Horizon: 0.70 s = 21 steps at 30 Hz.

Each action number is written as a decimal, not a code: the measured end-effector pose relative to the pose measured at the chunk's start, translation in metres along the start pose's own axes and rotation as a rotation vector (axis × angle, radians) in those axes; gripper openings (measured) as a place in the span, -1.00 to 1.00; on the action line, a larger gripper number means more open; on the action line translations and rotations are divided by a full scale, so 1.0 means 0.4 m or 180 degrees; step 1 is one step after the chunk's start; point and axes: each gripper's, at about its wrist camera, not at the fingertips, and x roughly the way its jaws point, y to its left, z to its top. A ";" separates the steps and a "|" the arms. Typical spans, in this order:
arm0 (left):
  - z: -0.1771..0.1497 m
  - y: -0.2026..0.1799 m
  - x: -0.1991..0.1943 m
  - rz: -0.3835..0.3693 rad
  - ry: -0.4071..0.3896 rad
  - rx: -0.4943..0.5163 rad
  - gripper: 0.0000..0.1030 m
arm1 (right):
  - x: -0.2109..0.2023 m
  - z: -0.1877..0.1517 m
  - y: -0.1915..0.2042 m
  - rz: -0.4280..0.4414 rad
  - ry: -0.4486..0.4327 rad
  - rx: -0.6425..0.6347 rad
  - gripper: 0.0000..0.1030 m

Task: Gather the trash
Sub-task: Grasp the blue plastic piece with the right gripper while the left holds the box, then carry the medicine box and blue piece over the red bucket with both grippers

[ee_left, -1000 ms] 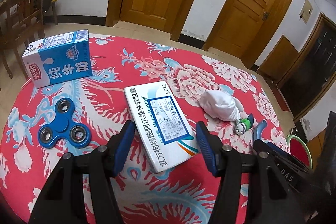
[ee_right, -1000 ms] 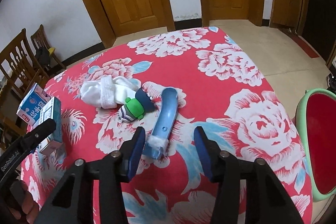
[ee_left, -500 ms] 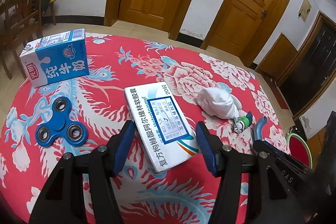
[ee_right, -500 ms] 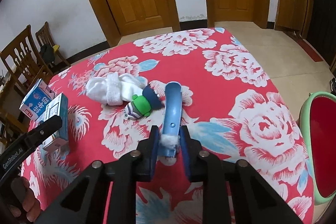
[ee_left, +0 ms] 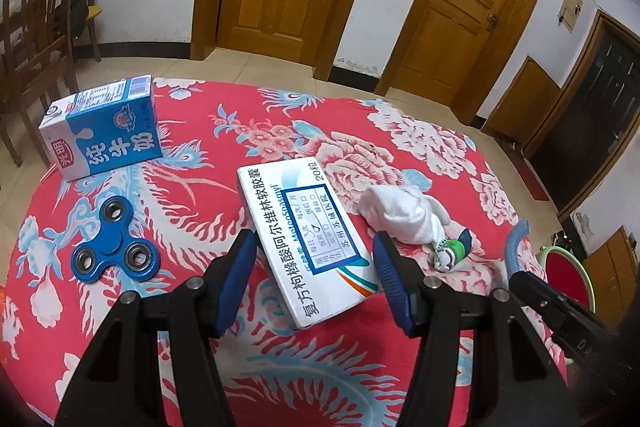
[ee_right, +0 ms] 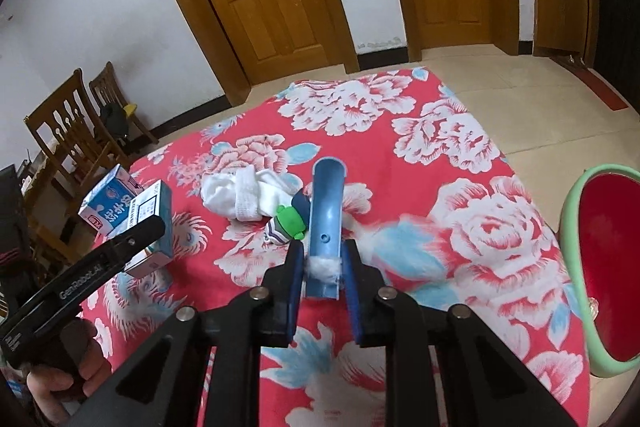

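Observation:
My right gripper (ee_right: 323, 281) is shut on the near end of a curved blue plastic piece (ee_right: 326, 211) with a tuft of white fluff on it, lifted off the red floral tablecloth (ee_right: 440, 155). My left gripper (ee_left: 312, 283) is open, its fingers on either side of the near end of a white medicine box (ee_left: 304, 243) lying flat. A blue milk carton (ee_left: 104, 131) lies at the far left. The blue piece's tip (ee_left: 516, 243) shows at the right in the left wrist view.
A blue fidget spinner (ee_left: 114, 247) lies left of the box. A white sock (ee_right: 244, 197) and a small green-capped striped toy (ee_right: 286, 223) lie mid-table. A green-rimmed red bin (ee_right: 608, 279) stands past the table's right edge. Wooden chairs (ee_left: 36, 39) stand at the left.
My right gripper has closed on the blue plastic piece and raised it off the cloth. My left gripper has stayed open around the medicine box, drawing back slightly.

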 end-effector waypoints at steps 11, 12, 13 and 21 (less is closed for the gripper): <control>0.001 -0.059 -0.048 -0.0176 -0.0002 0.0100 0.17 | -0.086 0.001 -0.069 0.0000 -0.0220 0.0207 -0.58; 0.001 -0.070 -0.053 -0.0216 0.0005 0.0113 0.17 | -0.100 -0.001 -0.080 -0.0007 -0.0245 0.0229 -0.58; 0.001 -0.081 -0.059 -0.0252 0.0013 0.0126 0.17 | -0.114 -0.003 -0.091 -0.0016 -0.0271 0.0259 -0.58; -0.011 -0.179 -0.089 -0.0485 0.0065 0.0295 0.17 | -0.205 -0.030 -0.195 -0.0103 -0.0416 0.0515 -0.58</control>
